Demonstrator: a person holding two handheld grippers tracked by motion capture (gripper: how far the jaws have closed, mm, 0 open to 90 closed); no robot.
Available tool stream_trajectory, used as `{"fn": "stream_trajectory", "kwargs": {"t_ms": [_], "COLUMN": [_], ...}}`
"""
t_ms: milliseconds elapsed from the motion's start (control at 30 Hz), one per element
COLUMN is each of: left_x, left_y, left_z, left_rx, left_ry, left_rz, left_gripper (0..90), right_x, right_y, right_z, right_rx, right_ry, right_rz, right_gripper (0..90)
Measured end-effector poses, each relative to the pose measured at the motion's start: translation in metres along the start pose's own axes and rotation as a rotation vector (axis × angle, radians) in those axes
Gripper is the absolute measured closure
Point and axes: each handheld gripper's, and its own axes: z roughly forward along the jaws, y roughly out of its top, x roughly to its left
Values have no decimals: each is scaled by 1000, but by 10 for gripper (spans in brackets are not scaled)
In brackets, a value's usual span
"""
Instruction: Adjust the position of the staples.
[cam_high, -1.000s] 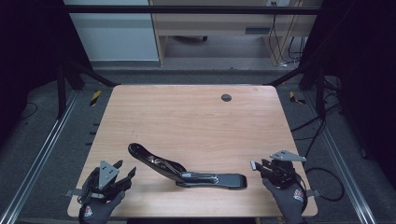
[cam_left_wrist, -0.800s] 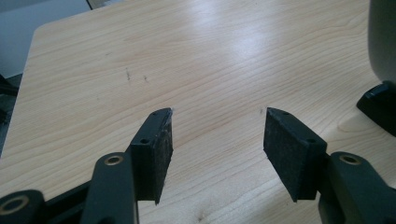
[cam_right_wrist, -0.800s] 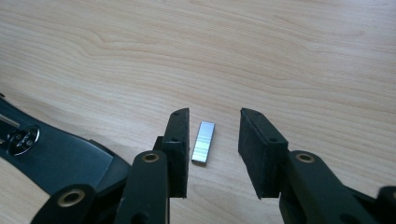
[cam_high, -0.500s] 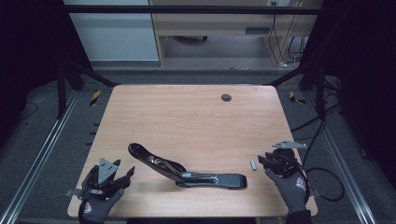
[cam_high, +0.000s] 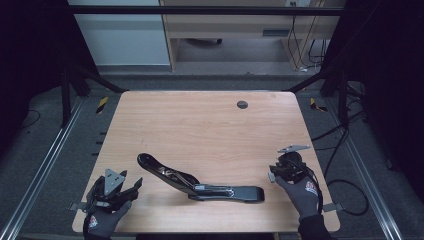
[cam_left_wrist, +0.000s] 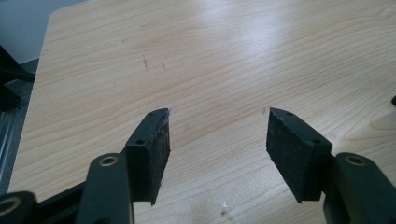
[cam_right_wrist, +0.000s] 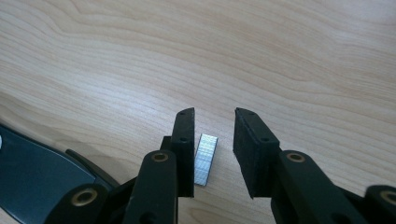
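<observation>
Just changed: your right gripper (cam_right_wrist: 212, 154) has slid up the table's right side, away from its near edge, compared with the frames from a moment ago, and its jaws have just been closing in around a small strip of staples (cam_right_wrist: 206, 159).
Right jaws: roughly half open; in the right gripper view the strip lies flat on the wood between them, hard against the left pad, clear of the right one. You have no grip on it yet.
What it means: you look set to pick the strip up, most likely to load the stapler; close further and the free pad should meet it.
Left gripper (cam_high: 131, 187): at about 7 o'clock on the table; it has hardly shifted. Jaws wide apart, nothing but bare wood between them in the left gripper view.
Stapler (cam_high: 200, 181): black, swung open, lying at 6 o'clock between your two hands, its flat end pointing at the right gripper (cam_high: 272, 172) and just beside it.
Other things: a dark round grommet (cam_high: 242, 104) at 1 o'clock, well away from the work.
In the way: nothing lies between the strip and the stapler. The risk is the strip itself, thin and flat on the table (cam_high: 200, 130), which may skid or tip as the pads close.
</observation>
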Motion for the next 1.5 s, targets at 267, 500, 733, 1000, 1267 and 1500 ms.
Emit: {"fn": "stream_trajectory", "kwargs": {"t_ms": [267, 500, 733, 1000, 1267, 1500], "left_x": [-2, -2, -2, -2, -2, -2], "left_y": [0, -1, -1, -1, -2, -2], "left_z": [1, 1, 1, 1, 1, 1], "left_rx": [7, 10, 10, 12, 14, 15], "left_ry": [2, -1, 1, 1, 0, 0], "left_rz": [14, 13, 13, 13, 14, 14], "left_gripper": [397, 395, 395, 394, 394, 394], "right_x": [2, 4, 7, 9, 11, 11], "right_y": [-3, -4, -10, -9, -10, -10], "right_z": [11, 16, 24, 25, 29, 30], "right_rx": [53, 51, 69, 79, 98, 102], "right_ry": [-23, -19, -14, -21, -29, -28], "right_rz": [8, 40, 48, 52, 50, 54], "right_gripper": [715, 727, 730, 744, 770, 780]}}
